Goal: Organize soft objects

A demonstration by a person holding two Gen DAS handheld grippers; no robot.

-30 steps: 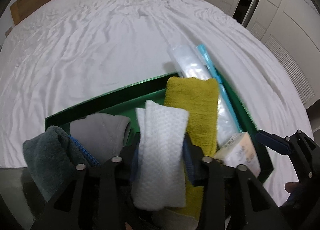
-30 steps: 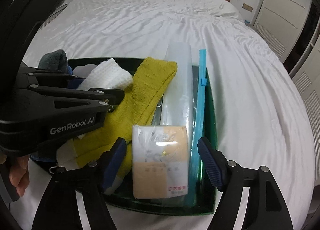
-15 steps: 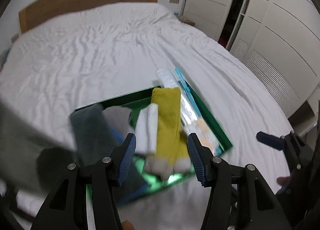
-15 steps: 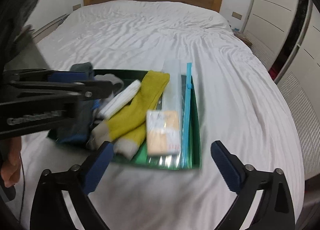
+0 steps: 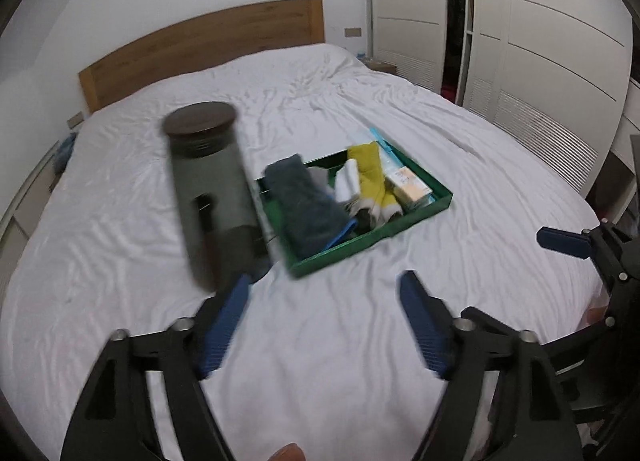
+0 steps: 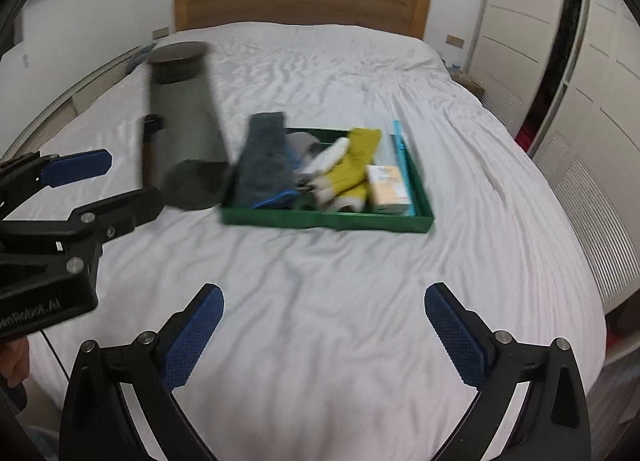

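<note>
- Both grippers have pulled back from the green tray [image 6: 328, 219]; the left gripper [image 5: 324, 325] has just spread its jaws, and the right gripper [image 6: 324, 335] gapes, nothing between either.
- Grey towel [image 6: 262, 159], white cloth [image 6: 328, 157] and yellow socks [image 6: 352, 169] lie packed in the tray; sorting looks finished.
- A dark cylinder [image 6: 182, 121] stands beside the tray's left edge; bare bed [image 6: 320, 301] all around.

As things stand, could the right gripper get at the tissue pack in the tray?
Probably yes: the right gripper is open and empty, and only bare sheet lies between it and the tissue pack at the tray's near edge.

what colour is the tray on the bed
Green tray, clearest in the right wrist view.
</note>
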